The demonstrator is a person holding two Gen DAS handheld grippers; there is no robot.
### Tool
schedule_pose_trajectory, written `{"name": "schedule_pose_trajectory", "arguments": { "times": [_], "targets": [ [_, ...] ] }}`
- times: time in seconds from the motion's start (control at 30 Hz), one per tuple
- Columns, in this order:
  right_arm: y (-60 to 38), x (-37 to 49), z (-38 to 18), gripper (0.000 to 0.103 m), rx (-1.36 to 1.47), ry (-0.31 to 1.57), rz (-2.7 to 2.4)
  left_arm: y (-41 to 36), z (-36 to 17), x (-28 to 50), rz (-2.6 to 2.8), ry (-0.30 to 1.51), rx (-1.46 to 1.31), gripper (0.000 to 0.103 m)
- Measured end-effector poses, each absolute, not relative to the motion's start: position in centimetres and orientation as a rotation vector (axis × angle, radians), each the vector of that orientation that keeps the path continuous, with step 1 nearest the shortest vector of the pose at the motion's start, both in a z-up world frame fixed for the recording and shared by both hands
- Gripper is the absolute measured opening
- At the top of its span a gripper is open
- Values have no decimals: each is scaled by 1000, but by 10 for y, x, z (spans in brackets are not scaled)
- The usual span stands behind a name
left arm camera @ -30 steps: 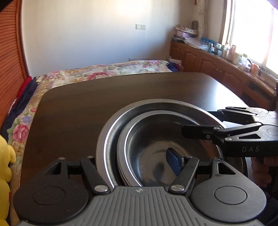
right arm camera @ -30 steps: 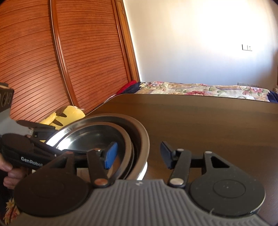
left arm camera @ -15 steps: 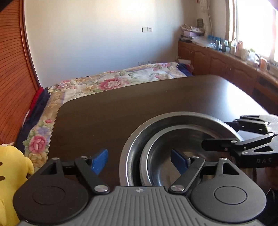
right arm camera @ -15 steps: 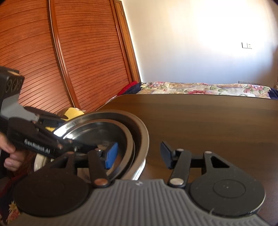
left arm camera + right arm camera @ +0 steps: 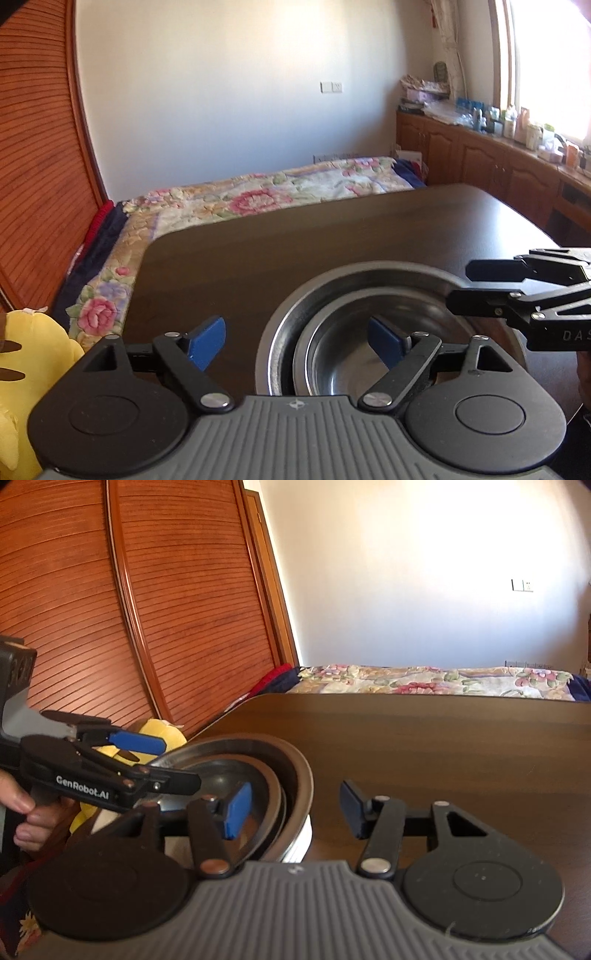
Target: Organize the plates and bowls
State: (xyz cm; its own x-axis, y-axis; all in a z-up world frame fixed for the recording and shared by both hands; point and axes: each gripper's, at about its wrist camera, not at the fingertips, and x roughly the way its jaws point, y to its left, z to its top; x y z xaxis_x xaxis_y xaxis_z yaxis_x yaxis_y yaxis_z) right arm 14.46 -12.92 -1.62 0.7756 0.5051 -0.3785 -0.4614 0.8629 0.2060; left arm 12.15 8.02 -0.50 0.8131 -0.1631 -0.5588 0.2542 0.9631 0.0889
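Observation:
A stack of nested steel bowls sits on the dark wooden table. The large outer bowl holds a smaller inner bowl; both show in the right wrist view, outer bowl and inner bowl. My left gripper is open and empty, its fingers straddling the stack's left rim from above. My right gripper is open and straddles the stack's right rim. It shows in the left wrist view, and the left gripper shows in the right wrist view.
A yellow plush toy lies off the table's left edge. A floral bed lies beyond the far edge. Wooden cabinets with bottles line the right wall. A slatted wooden wardrobe stands at the left.
My left gripper has opened, let go of the bowl rim, and drawn back and left. The right gripper has stayed open at the stack's right rim.

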Motion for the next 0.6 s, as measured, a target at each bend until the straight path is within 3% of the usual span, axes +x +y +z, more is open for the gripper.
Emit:
{"name": "schedule_pose_trajectory", "arguments": {
  "times": [0.37,0.6],
  "targets": [
    [-141,118,4,55,88,364,458,64,23,93,-197,481,116,91],
    [-154,97,21,61,77,308,406,47,34,73,-193,431,94,102]
  ]
}}
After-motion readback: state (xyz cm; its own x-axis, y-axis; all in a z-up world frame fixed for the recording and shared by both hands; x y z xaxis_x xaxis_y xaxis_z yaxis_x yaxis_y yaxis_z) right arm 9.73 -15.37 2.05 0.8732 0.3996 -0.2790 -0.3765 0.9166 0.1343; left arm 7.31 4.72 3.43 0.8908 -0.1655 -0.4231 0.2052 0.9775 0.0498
